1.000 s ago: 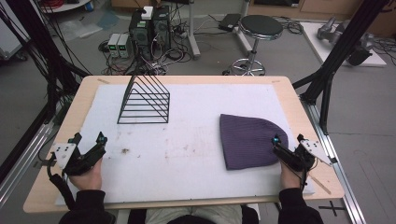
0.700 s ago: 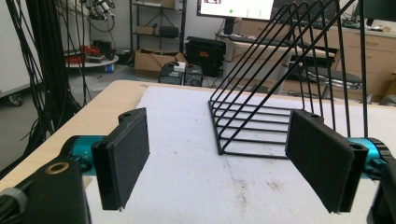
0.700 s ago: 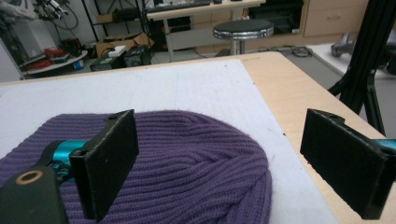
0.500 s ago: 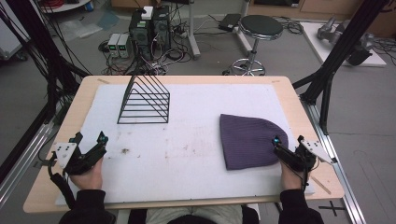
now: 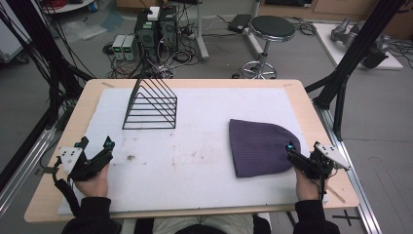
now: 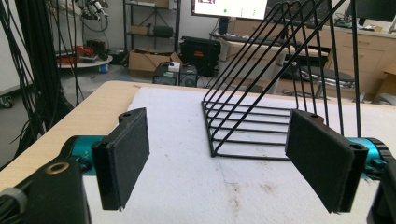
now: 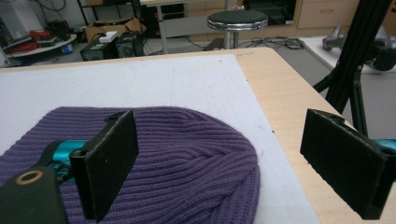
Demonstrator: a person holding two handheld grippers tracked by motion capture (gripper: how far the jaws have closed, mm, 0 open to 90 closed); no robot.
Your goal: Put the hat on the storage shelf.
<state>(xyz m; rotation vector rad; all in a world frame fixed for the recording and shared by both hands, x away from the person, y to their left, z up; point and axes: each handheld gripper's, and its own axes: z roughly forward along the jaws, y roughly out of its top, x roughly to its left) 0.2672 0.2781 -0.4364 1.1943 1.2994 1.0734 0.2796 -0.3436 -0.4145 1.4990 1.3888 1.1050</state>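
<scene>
Two grippers sit at the near corners of the table (image 5: 311, 105), and we hold one in each hand. Our right gripper (image 5: 292, 152) is at the near right, its tip at the rounded edge of the hat (image 5: 258, 146). In the right gripper view its jaws stand wide apart with nothing clamped: one pad is over the ribbed purple knit, the other is out over the bare wood past the edge of the white mat (image 5: 204, 141). We cannot tell whether the near pad touches the knit.

The hat lies flat on the right half of the mat, crown toward the right, straight hem toward the middle.

Our left gripper (image 5: 95, 151) rests at the near left edge of the mat, well apart from the hat. Its jaws are also spread wide and empty; in the left gripper view (image 6: 224, 158) we look between them at the black wire rack (image 5: 150, 105), which stands upright on the far left part of the mat, some way beyond the pads.
</scene>
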